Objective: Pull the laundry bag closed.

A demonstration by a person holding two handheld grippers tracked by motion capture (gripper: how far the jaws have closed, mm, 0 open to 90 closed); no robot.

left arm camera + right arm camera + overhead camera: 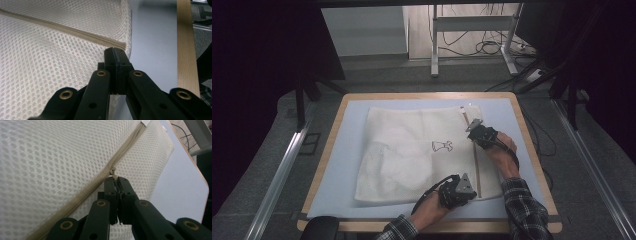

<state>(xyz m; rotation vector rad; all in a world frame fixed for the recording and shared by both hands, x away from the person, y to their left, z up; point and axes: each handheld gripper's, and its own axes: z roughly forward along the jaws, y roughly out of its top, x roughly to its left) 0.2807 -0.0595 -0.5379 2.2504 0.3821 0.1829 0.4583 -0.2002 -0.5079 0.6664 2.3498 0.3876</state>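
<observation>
Left gripper (115,51) clamped on mesh bag (412,150) edge near zipper (62,28) end; right gripper (115,180) pinching zipper pull (113,171) midway.

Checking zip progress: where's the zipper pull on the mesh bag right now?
The zipper pull sits part-way along the zipper near the mesh bag's right edge, pinched at the tips of the right gripper.

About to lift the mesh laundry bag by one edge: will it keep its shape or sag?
The mesh laundry bag lies flat and rumpled, so it probably sags. Its open mesh looks light. The left gripper pinches the corner by the zipper, so pulling likely drags the fabric.
</observation>
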